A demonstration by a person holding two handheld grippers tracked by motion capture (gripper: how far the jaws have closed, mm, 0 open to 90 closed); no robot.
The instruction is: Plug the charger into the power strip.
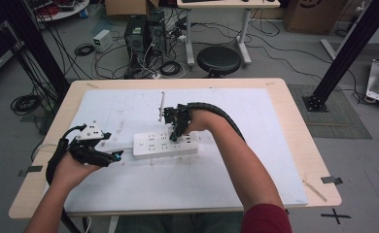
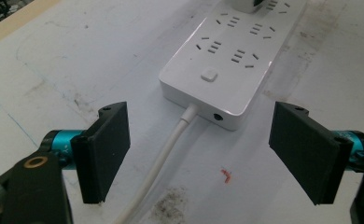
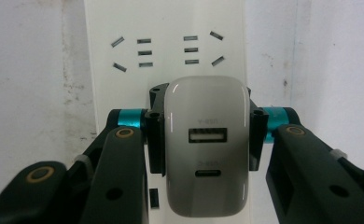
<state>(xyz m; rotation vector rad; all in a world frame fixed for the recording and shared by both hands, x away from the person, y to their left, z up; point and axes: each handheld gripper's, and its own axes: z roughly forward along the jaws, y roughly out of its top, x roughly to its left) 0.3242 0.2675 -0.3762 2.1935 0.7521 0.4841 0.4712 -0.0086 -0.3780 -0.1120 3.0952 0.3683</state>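
Note:
A white power strip lies across the middle of the white mat, its white cable running out of its left end. My right gripper points down over the strip's right part, shut on a white USB charger that stands on the strip; the jaws press its two sides. In the high view the charger is hidden by the gripper. My left gripper rests just left of the strip's end, open, its pads spread either side of the cable with nothing between them. The strip's switch end lies ahead of it.
The white mat covers most of a wooden table. A thin stick stands behind the strip. A black stool, computer towers and loose cables are on the floor beyond the far edge.

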